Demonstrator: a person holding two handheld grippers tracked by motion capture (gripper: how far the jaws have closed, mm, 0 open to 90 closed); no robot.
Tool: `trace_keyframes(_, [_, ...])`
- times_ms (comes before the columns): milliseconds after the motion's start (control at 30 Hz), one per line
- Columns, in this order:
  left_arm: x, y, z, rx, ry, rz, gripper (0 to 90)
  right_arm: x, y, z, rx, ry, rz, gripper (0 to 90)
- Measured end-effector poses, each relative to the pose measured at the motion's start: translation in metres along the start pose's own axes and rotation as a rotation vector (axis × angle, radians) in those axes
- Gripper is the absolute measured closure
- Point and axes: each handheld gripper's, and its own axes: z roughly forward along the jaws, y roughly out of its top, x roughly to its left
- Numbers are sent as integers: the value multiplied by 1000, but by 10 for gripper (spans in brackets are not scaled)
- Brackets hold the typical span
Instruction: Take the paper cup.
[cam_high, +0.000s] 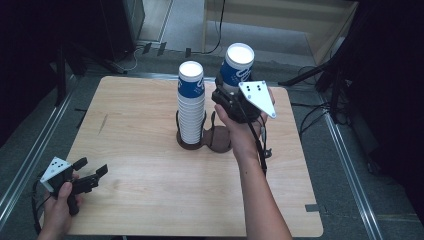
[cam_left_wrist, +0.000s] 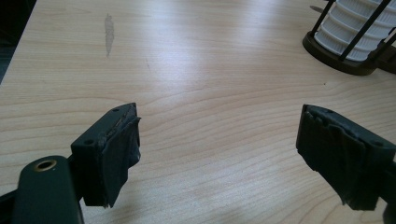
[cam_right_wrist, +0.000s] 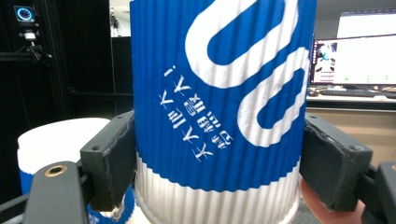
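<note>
So, cup (cam_high: 238, 65): blue-and-white, upside down, held up in the air beside the stack (cam_high: 191, 102)
Right tool (cam_right_wrist: 215, 163): clamped on the cup's sides
Stack: seated in a dark holder (cam_high: 192, 141) on the worktop (cam_high: 145, 165)
Left tool (cam_left_wrist: 217, 154): spread wide, nothing gripped, low over the near-left corner

Wooden table (cam_high: 150, 200) (light grain) carries a dark holder (cam_high: 212, 141) with stacked cups (cam_high: 191, 102).

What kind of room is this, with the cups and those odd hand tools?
Probably a lab or recording studio, not a café. A bare wooden table stands among dark stands and floor cables, a computer monitor glows behind, and a person's right hand-held gripper clamps a blue paper cup beside a cup stack.
</note>
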Motion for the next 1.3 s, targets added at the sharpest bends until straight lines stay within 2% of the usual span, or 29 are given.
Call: trace_keyframes(1300, [0, 0, 0, 0, 2, 0, 143, -34, -39, -35, 37, -44, 20, 196])
